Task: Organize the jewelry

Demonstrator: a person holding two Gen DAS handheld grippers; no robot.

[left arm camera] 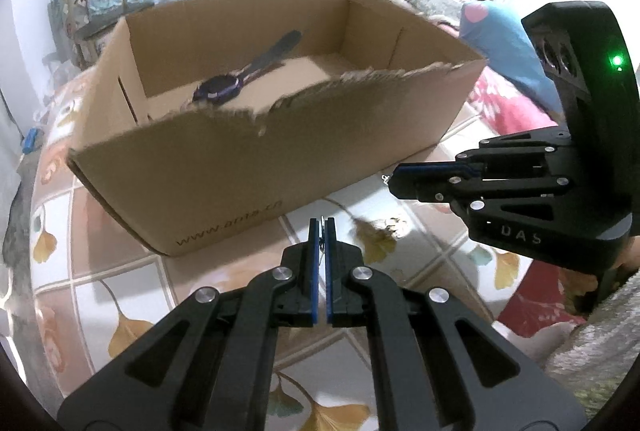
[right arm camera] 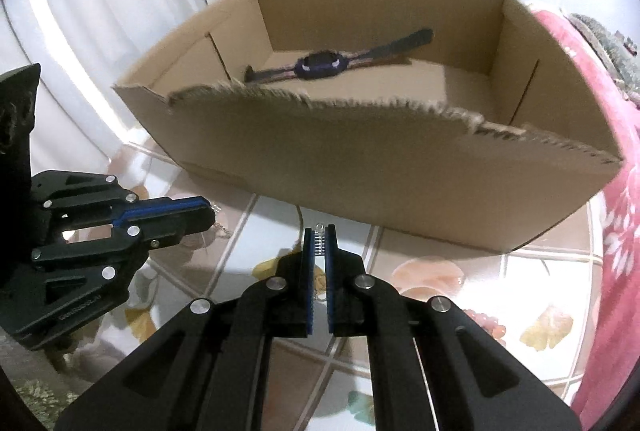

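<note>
On my left wrist view, my left gripper [left arm camera: 324,221] is closed, its blue pads pinching a thin silver chain [left arm camera: 321,243] that shows in the slit between them. Ahead sits the box [left arm camera: 224,167], open at the top with a torn front edge, on a sheet [left arm camera: 132,271] patterned with squares and leaves. A watch [left arm camera: 218,89] lies inside the box on its floor, strap running toward the back wall. My right gripper [left arm camera: 390,183] reaches in from the right, closed too, with a bit of chain at its tip.

On my right wrist view, my right gripper [right arm camera: 319,231] is closed on a small silver spring-like piece of the chain [right arm camera: 319,241]. The left gripper [right arm camera: 212,217] comes in from the left, closed, chain links [right arm camera: 222,229] dangling at its tip. The watch [right arm camera: 320,66] lies flat across the box [right arm camera: 380,183] floor, near the back.
</note>
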